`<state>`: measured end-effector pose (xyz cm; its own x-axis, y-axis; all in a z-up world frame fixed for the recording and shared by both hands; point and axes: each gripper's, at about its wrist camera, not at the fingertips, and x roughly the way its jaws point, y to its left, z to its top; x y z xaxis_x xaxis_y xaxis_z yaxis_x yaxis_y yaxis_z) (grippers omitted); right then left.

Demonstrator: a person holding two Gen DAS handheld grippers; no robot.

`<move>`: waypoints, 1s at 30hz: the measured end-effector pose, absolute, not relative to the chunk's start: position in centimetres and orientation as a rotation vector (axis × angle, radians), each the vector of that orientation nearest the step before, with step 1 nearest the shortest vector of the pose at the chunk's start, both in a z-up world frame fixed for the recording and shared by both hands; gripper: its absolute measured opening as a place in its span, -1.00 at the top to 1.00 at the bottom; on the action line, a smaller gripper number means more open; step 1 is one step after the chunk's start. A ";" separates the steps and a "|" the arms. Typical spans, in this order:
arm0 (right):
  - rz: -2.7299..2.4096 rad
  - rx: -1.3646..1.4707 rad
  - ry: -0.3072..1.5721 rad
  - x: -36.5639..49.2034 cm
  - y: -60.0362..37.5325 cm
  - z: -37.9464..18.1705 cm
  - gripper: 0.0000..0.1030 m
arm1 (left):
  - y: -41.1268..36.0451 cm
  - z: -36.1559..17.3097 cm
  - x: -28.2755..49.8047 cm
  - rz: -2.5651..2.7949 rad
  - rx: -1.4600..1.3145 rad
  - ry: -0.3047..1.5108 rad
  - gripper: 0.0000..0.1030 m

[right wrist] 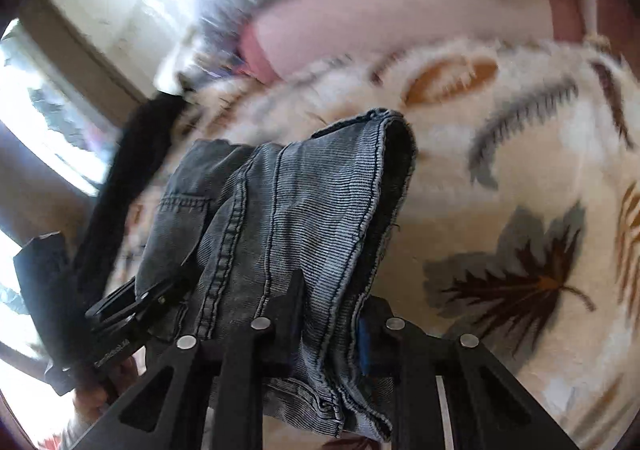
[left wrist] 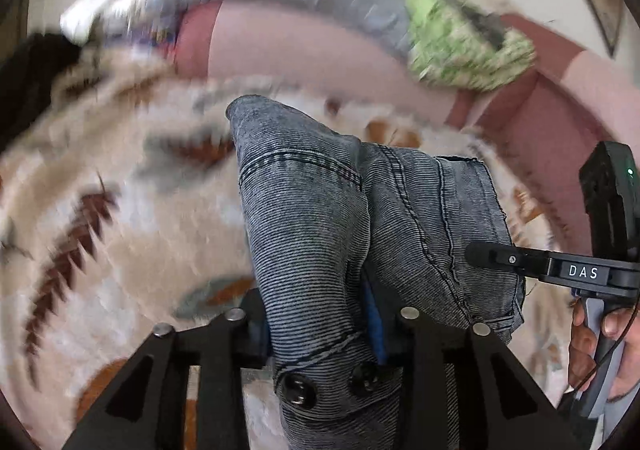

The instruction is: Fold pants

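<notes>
Each gripper, left [left wrist: 320, 330] and right [right wrist: 328, 326], clamps the pants [left wrist: 360, 217], lifting them over the leaf-patterned blanket [right wrist: 520, 177] to fold.

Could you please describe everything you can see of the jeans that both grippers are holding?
The jeans are grey-blue washed denim with fine horizontal ribbing, double-stitched seams and two dark buttons at the waistband. They hang bunched in folds above a fluffy leaf-patterned blanket. The left hand-held gripper clamps the buttoned waistband end; the right hand-held gripper clamps a hemmed edge, with an open, dark-lined cuff showing beyond it. Whether any part touches the blanket is unclear.
</notes>
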<state>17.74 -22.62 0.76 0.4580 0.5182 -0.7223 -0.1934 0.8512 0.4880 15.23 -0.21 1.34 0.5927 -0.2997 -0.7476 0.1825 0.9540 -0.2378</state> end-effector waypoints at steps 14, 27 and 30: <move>0.326 0.074 0.990 10.7 -20.8 -1.3 -0.57 | 0.2 -0.3 10.4 -0.096 -0.034 0.931 -0.83; 0.265 0.179 0.936 8.7 -24.9 2.5 -0.70 | 1.3 -0.3 9.8 -0.104 -0.137 0.893 -0.85; 0.243 0.158 0.905 10.6 -24.0 3.9 -0.70 | 1.7 -0.1 9.8 -0.120 -0.168 0.896 -0.85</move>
